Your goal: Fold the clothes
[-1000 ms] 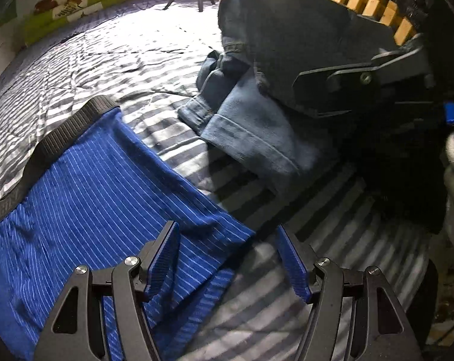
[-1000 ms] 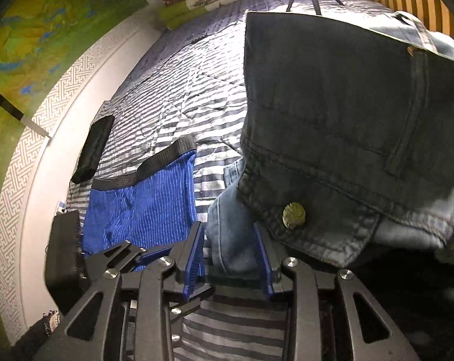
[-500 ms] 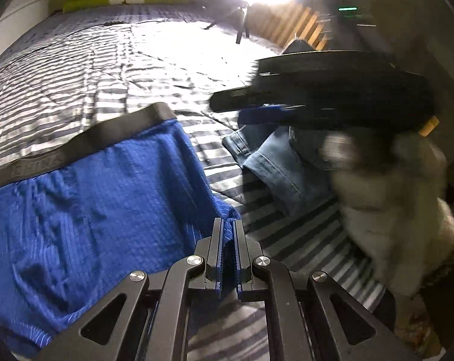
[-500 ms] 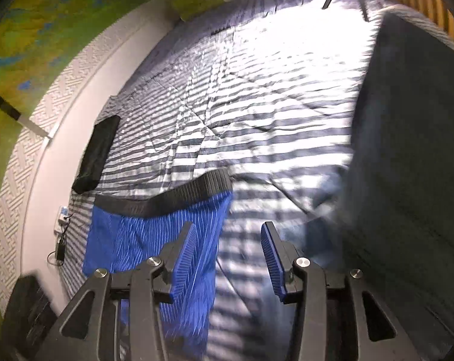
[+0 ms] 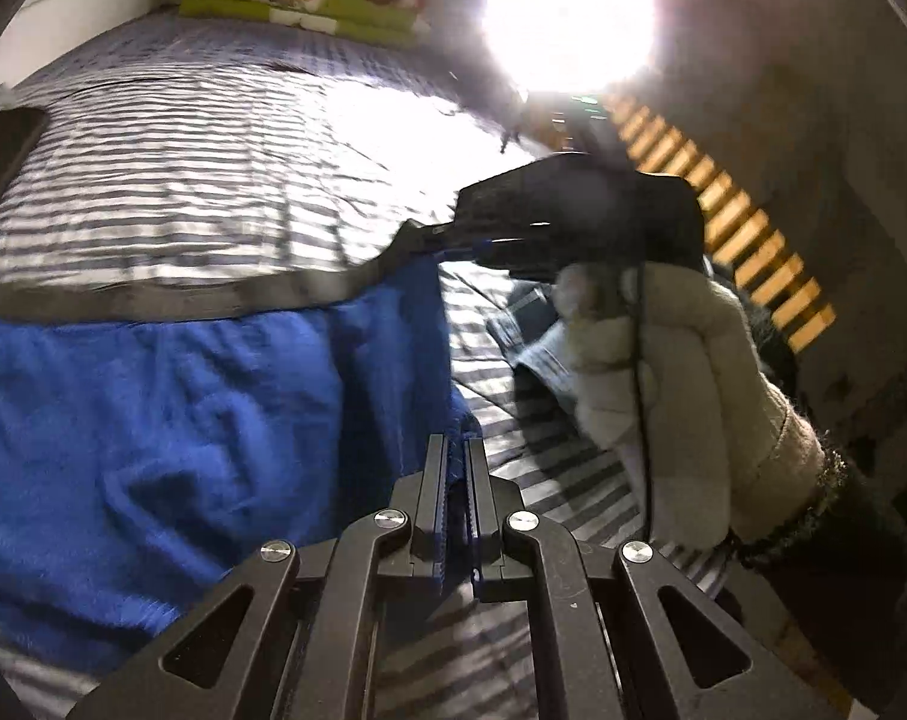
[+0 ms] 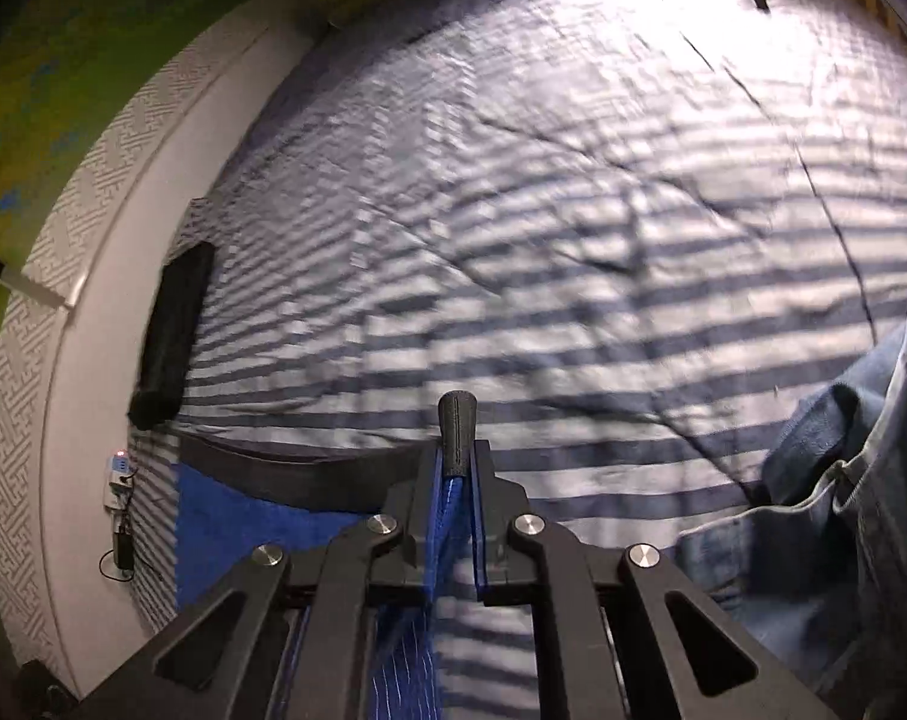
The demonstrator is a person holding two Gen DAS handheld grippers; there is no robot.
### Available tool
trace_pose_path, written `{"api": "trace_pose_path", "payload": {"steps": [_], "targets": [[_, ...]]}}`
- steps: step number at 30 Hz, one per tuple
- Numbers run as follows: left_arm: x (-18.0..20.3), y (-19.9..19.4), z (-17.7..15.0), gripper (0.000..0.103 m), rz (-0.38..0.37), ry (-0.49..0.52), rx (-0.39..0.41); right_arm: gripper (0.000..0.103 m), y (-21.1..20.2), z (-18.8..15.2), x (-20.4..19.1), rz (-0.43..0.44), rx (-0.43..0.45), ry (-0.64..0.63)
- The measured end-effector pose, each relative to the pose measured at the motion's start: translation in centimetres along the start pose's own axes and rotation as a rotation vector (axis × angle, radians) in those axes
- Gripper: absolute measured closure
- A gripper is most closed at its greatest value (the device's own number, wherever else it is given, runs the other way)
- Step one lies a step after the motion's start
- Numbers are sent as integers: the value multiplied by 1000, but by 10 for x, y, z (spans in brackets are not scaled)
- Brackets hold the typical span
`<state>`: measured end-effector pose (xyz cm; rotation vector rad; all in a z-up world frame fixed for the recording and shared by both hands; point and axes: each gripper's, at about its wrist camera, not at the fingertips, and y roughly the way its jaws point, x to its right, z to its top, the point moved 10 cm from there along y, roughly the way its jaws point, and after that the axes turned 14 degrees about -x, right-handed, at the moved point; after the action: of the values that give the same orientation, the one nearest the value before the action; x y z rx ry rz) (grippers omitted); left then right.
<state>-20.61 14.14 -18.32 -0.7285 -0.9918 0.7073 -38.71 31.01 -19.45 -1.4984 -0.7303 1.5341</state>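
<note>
Pinching the blue shorts [image 5: 183, 420] at two spots now. On the left gripper [image 5: 456, 450], clamped tight on the bottom corner of the near leg, with blue cloth squeezed between the pads. On the right gripper [image 6: 456, 468], clamped on the end of the dark waistband [image 5: 183, 300], with a little stub of band poking out past the tips. Have just been closing on that right side, from wide apart over the bare stripes of the bed [image 5: 213, 150] to pressed on the band. A second ago, wide apart on the left too, just hanging over the hem, and busy with the jeans [image 6: 843, 480] on the right. Now done with the jeans, left in a heap by the right edge of the bed, not touching the shorts. Lying mostly flat, those shorts, close to the near edge of the bed and toward its left side, with only the held side lifted and a bit wrinkled. In the left wrist view, easy to spot the gloved hand [image 5: 663, 360] gripping the right tool just past the waistband. Looks like the start of the first fold: both corners of one side caught, so probably ready to lift that side and lay it over the other half. Needs both corners moving together, or else a crooked, bunched fold. Hard to tell through the blur how much cloth sits in each pinch.
</note>
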Motion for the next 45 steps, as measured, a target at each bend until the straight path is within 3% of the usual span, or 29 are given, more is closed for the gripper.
{"api": "trace_pose_path", "payload": {"steps": [8,17,24,31,35,38,39,42,45], "targets": [[-88,-86,-40,99,6,-174,124,96,-11,9,-121,-78,51,-164],[-194,-136,-87,99,38,-349,187,96,74,11,-238,-210,-13,-324],[-255,-138,-113,99,30,-461,195,96,136,7,-278,-292,-72,-379],[-278,-134,-129,99,17,-506,193,96,170,-3,-301,-344,-98,-430],[-286,-133,-135,99,24,-524,193,96,181,-7,-308,-353,-113,-449],[-294,-138,-138,98,52,-546,201,87,189,-8,-317,-313,-141,-493],[-296,-139,-139,95,60,-553,199,79,187,-7,-320,-281,-145,-507],[-299,-150,-141,46,103,-565,201,63,153,0,-323,-148,-94,-499],[-290,-170,-130,45,162,-505,247,61,100,11,-302,-84,-13,-463]]}}
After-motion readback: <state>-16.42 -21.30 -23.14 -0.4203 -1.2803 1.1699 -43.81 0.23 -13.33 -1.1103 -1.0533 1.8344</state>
